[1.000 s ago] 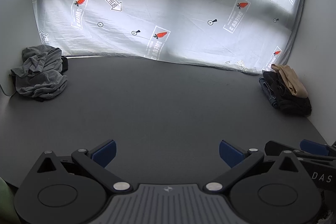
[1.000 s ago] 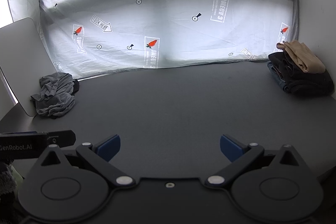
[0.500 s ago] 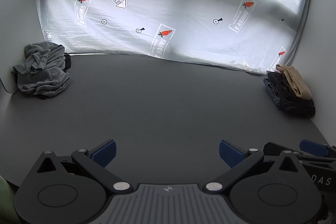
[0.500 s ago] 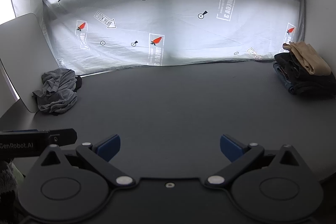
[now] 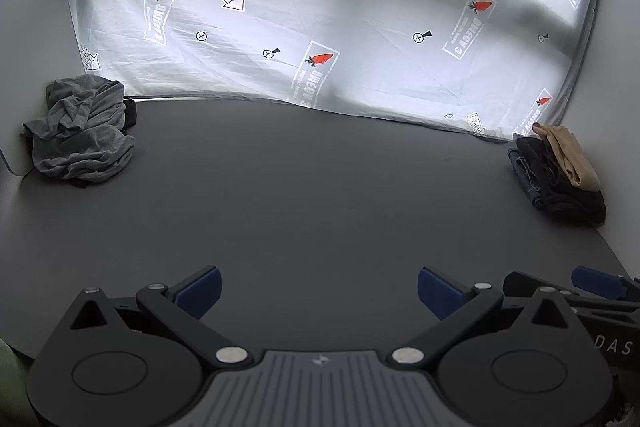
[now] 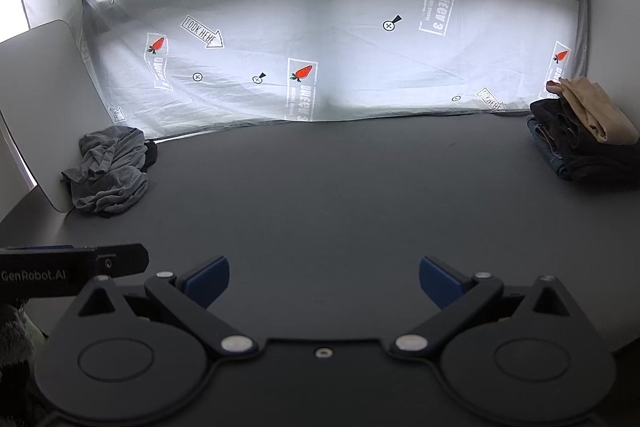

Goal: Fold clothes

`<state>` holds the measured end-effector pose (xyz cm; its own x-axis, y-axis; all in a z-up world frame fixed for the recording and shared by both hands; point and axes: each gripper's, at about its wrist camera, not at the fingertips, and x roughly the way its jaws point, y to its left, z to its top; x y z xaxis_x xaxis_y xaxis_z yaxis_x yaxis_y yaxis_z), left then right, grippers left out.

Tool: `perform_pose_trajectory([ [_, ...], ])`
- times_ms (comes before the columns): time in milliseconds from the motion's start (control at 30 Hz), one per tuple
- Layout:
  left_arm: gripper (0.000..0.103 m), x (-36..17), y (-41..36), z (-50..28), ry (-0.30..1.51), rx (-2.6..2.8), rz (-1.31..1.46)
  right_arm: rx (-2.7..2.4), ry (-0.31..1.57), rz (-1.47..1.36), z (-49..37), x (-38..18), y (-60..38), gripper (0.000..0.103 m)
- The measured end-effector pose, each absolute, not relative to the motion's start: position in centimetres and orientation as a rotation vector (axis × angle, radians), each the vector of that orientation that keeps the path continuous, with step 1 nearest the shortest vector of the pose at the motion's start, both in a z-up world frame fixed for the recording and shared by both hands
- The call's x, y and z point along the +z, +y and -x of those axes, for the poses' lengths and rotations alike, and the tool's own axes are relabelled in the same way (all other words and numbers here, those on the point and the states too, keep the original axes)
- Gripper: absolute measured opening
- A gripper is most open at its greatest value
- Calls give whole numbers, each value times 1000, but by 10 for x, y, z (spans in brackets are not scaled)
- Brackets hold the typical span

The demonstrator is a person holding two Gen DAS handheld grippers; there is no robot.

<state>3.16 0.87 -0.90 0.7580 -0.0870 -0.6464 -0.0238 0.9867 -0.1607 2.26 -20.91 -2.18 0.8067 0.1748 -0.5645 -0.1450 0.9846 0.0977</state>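
Since 1 second ago both of my views have tipped slightly, so the crumpled grey garment (image 5: 82, 131) now sits a little lower in the left wrist view and a little higher in the right wrist view; nothing on the table (image 5: 312, 195) itself has shifted. Both tools hover low over the near edge of that dark table.

My left gripper (image 5: 318, 287) has its 2 blue-padded fingers (image 5: 198, 289) spread wide with only bare tabletop between them. My right gripper (image 6: 324, 281) is spread just as wide and grips nothing.

The grey garment lies bunched at the far left corner of the table, against a pale rounded panel (image 5: 28, 39). Something black peeks out from behind and under it; I cannot tell what it is. At the far right corner of the table sits a stack of folded clothes (image 5: 556, 169): a tan piece on top, dark pieces below, a bluish denim-like edge at the bottom. How many pieces it holds I cannot make out.

Behind the table hangs a white printed sheet (image 5: 320, 19) with carrots and arrows. In the left wrist view my right tool is cut off at the right edge; in the right wrist view my left tool shows only as a black bar at the left edge.
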Motion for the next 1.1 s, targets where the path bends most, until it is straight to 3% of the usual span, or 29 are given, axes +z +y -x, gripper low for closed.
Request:
perform_pose_trajectory([
  [767, 103, -16, -5, -105, 761, -4, 207, 195, 678, -23, -83, -37, -215, 102],
  [1100, 103, 0, -7, -169, 739, 95, 336, 286, 630, -24, -179, -33, -246, 102],
])
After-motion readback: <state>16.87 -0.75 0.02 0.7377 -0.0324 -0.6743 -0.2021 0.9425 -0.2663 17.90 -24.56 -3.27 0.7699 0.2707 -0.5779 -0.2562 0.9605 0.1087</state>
